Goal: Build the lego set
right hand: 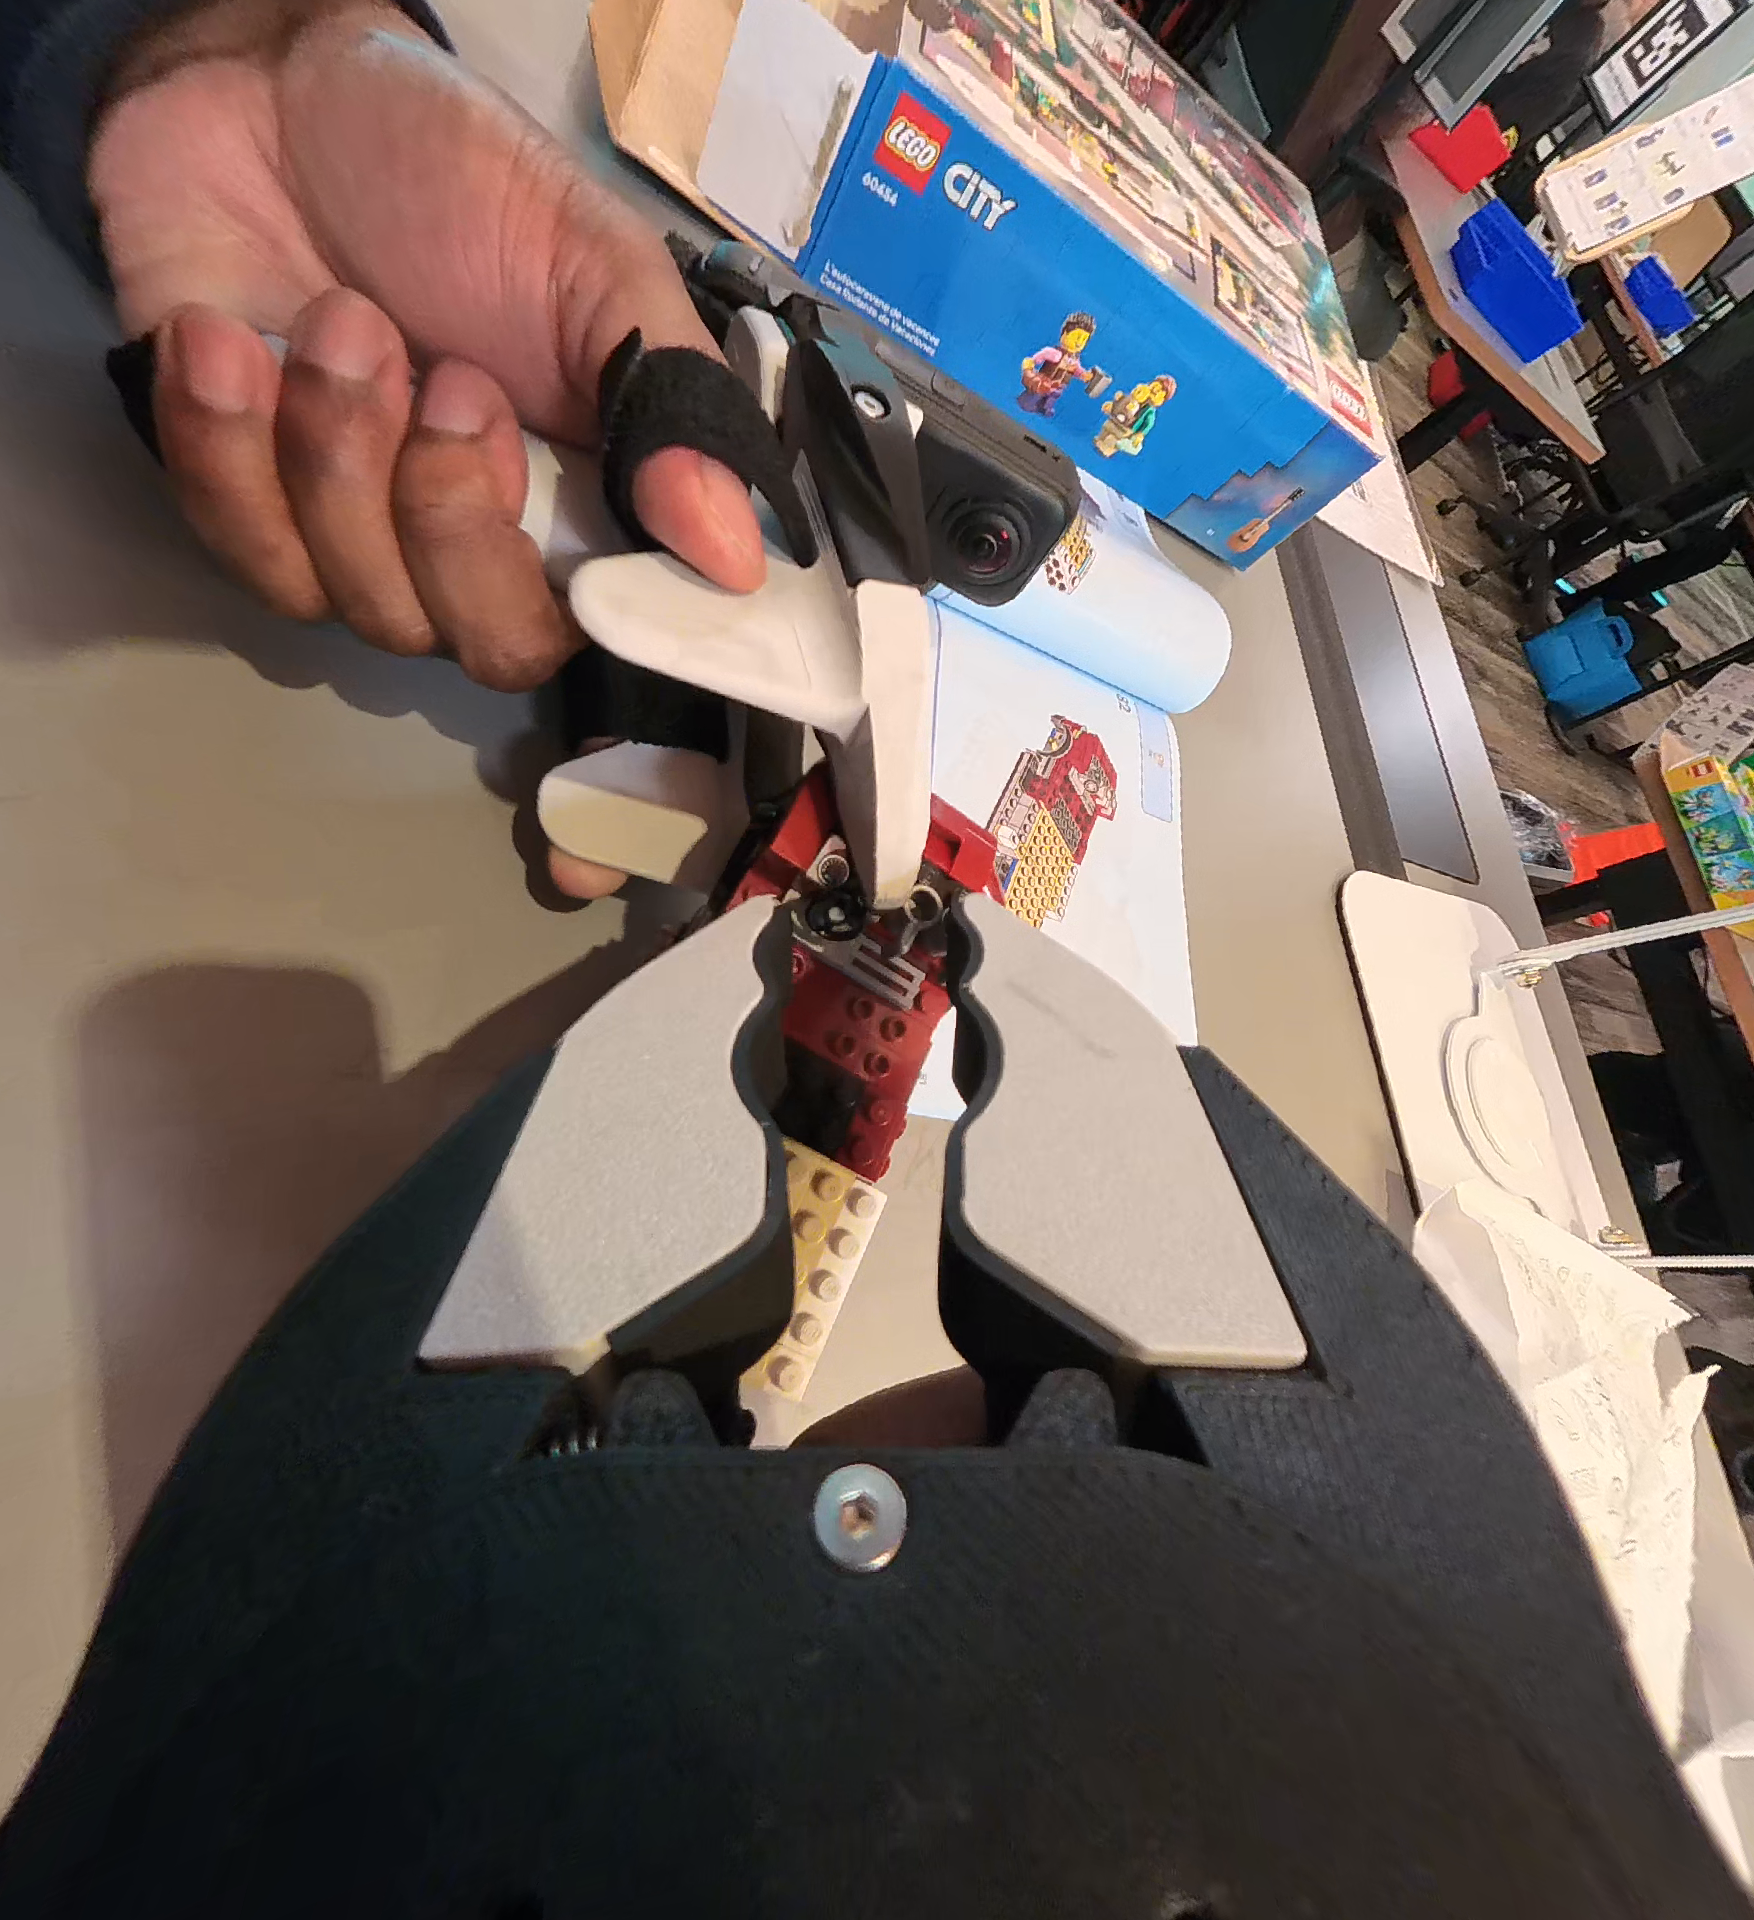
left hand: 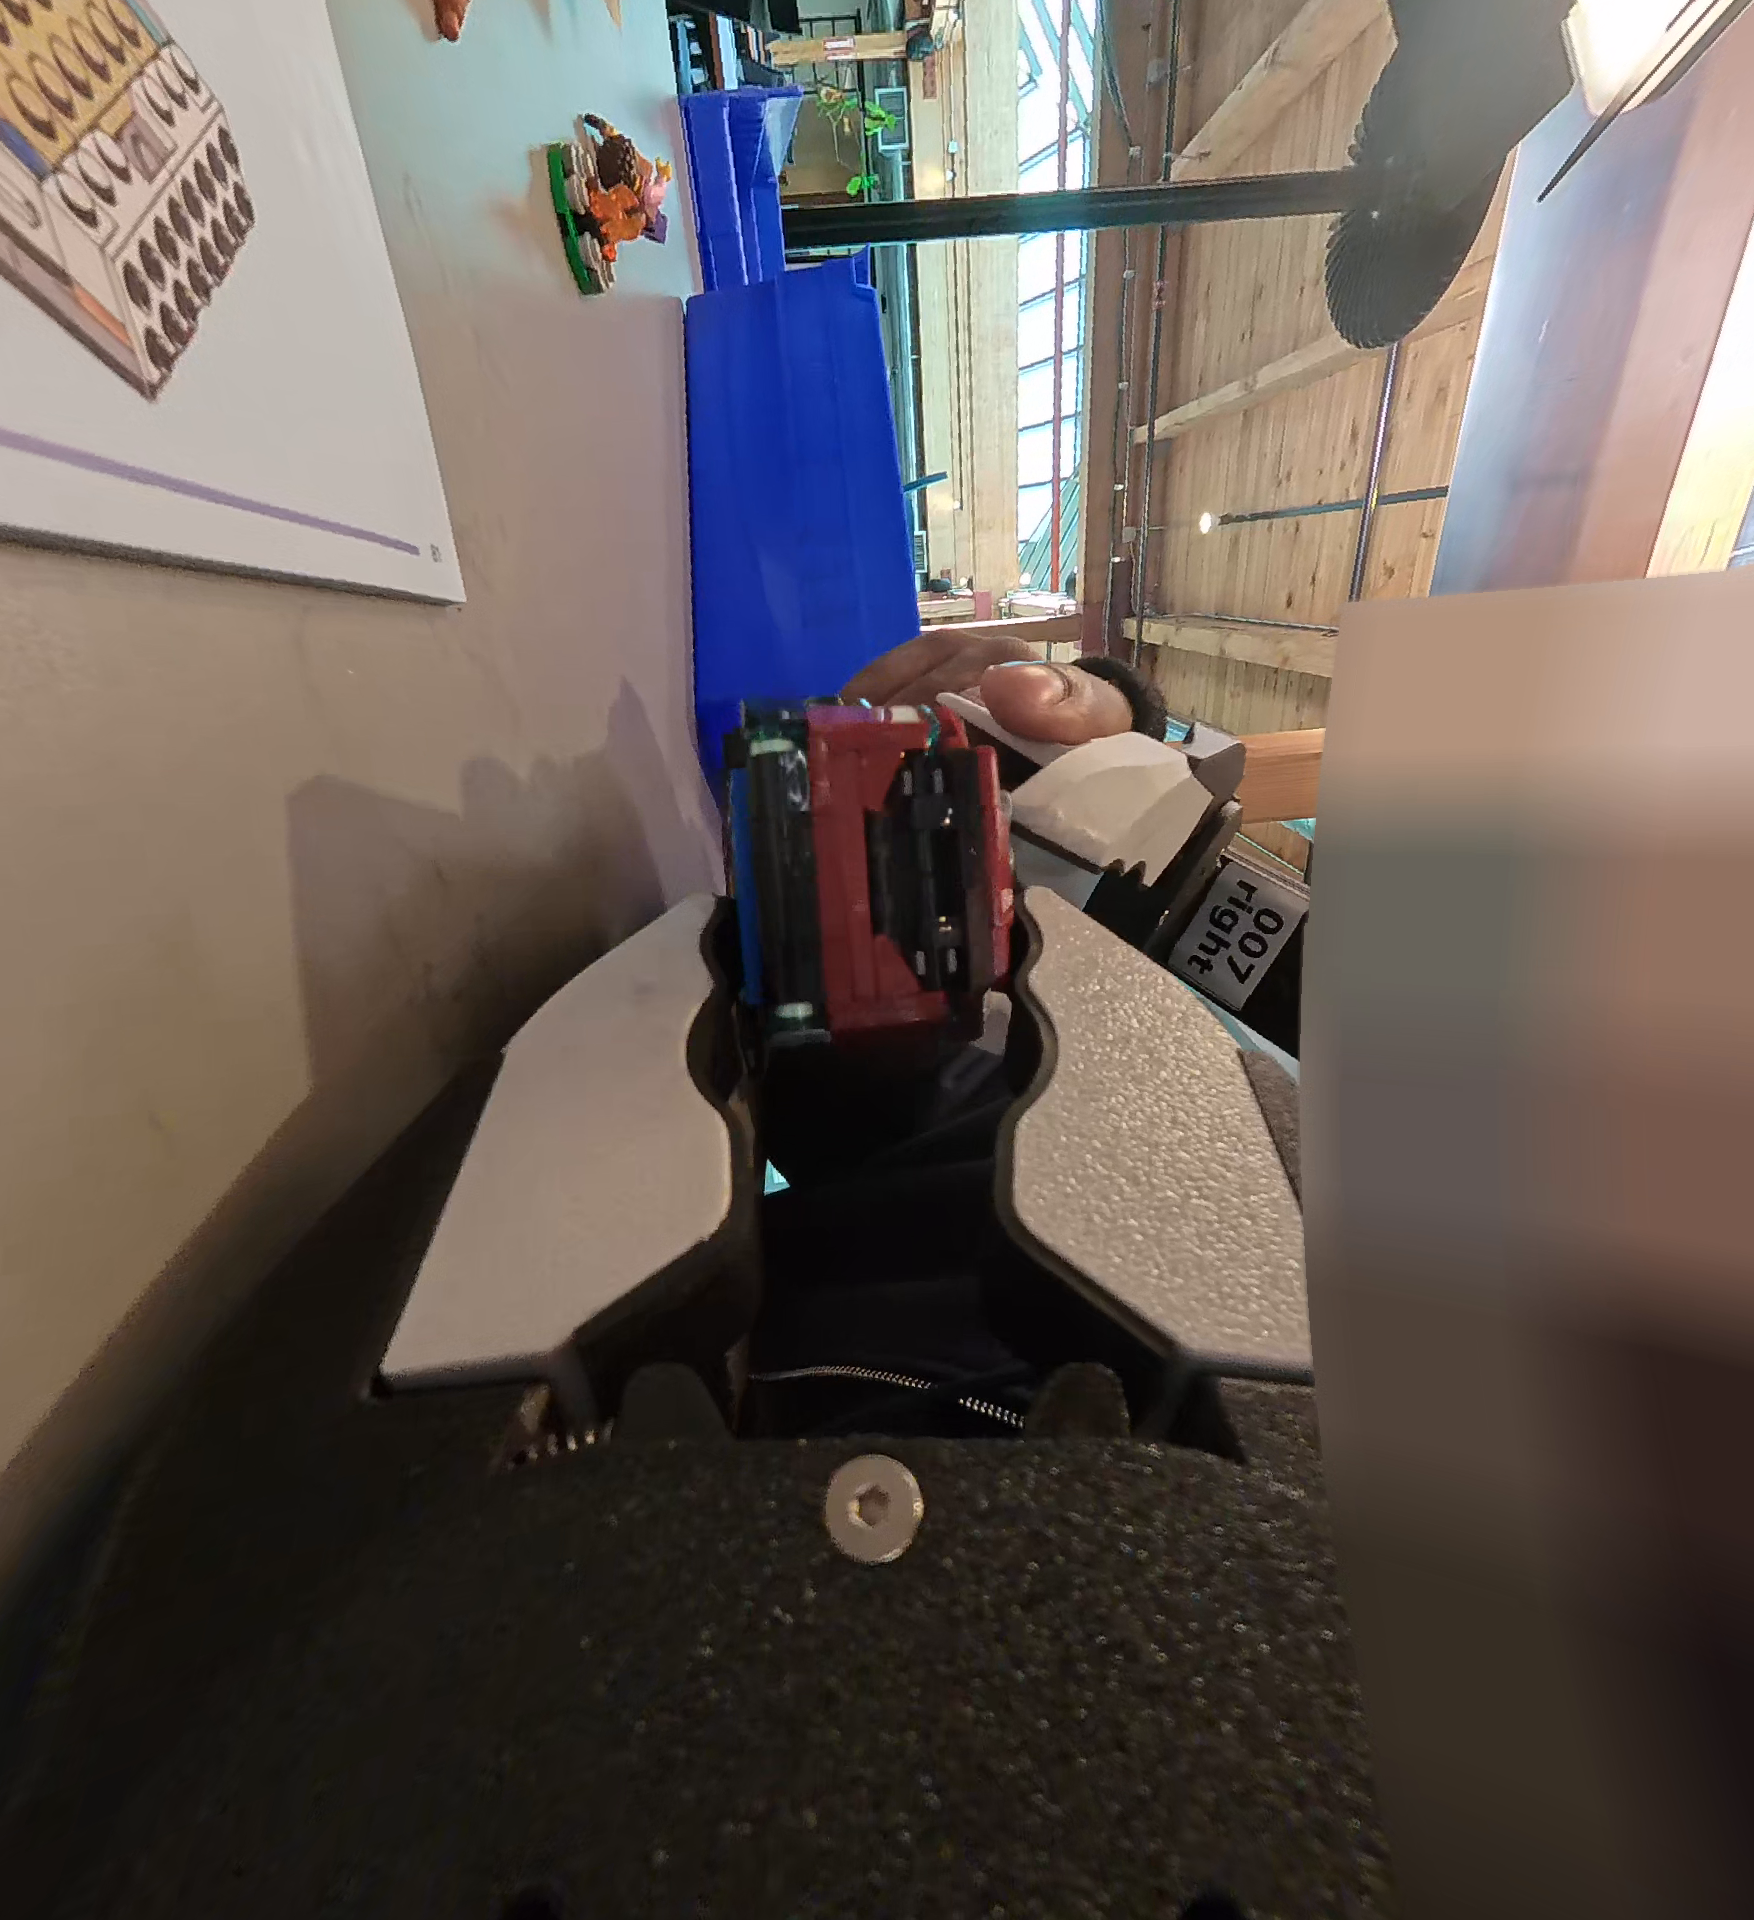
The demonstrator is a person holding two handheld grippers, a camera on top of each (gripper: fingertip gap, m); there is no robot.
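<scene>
Dark-red toy-brick vehicle body with a blue side, black underside parts and a tan studded plate (left hand: pixel 868 883) at one end: lifted off the table and pinched across its width by the left gripper (left hand: pixel 868 935), both grey pads hard against its sides. Probably held up and turned on its side like this to expose the working face to the other tool.

Right gripper (right hand: pixel 857 914) pointed at the same model from the opposite end, jaws partly spread and straddling the red studded section (right hand: pixel 862 1049); a small dark round piece and a grey grille sit right at the tips, but pad contact cannot be told. White finger of the left gripper (right hand: pixel 888 769) reaching down onto that same spot.

Underneath, an open instruction booklet (right hand: pixel 1081 831) on the beige tabletop (right hand: pixel 125 831), apparently for reference. Farther back, a blue cardboard set box (right hand: pixel 1060 260); blue plastic bins (left hand: pixel 800 468) beyond.
</scene>
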